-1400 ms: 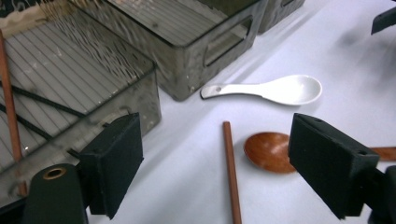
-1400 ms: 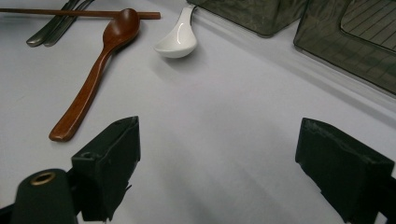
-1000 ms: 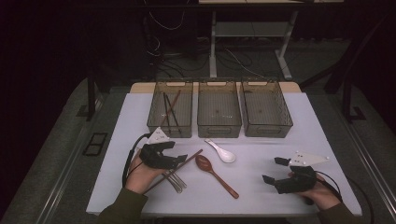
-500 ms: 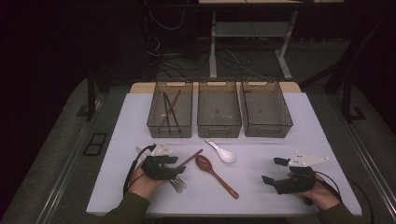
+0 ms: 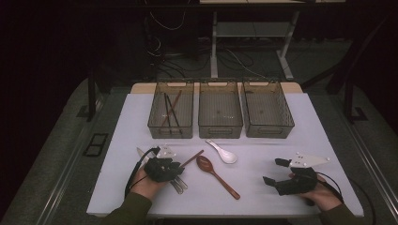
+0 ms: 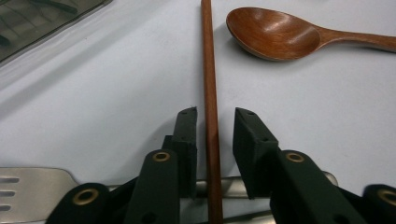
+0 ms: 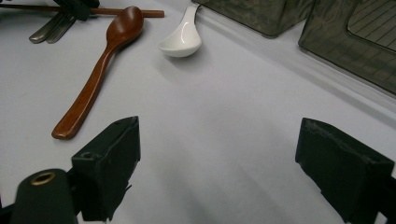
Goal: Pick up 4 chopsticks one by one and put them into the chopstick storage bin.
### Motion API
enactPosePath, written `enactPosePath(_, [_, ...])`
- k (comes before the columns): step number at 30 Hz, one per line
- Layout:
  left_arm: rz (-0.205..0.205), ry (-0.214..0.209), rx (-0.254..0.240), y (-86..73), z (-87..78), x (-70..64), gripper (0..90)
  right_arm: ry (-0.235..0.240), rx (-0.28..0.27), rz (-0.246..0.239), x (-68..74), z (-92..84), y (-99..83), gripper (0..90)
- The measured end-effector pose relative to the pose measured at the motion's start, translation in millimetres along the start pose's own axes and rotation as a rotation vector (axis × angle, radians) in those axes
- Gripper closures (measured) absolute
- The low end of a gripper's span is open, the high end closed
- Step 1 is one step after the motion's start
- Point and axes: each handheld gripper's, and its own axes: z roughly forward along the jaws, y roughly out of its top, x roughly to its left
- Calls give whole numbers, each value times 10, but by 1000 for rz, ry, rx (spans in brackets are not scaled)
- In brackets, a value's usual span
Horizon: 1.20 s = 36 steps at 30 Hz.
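Dark room, cables on floor beyond; white matte surface (image 5: 300, 122) carries three smoky clear bins (image 5: 220, 110) in row. Left hand-held gripper (image 6: 215, 128) low over surface, jaws just been closing, now narrow, straddling thin brown wooden chopstick (image 6: 210, 79), pads not yet pressing; chopstick lies across metal fork handles (image 6: 224, 186). Glossy wooden spoon (image 6: 275, 32) just beside. Right hand-held gripper (image 7: 219, 163) wide, empty.

A white table (image 5: 305, 136) stands in a dim room on grey floor (image 5: 56, 154) (cables (image 5: 164, 28) trail behind); a pale desk frame (image 5: 281, 51) rises beyond.
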Motion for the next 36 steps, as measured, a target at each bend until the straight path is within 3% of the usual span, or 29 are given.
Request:
enactPosePath(12, [-8,14,5,5,3,16,820,5,6,-4,5,6,-5,139])
enactPosePath(30, [-17,-25,7,29,-41,60,832,7,11,-4,-4,20,-8,139])
enactPosePath(36, [-42,-38,-11,35,-117,104,833,8,12,-6,-11,20,-6,139])
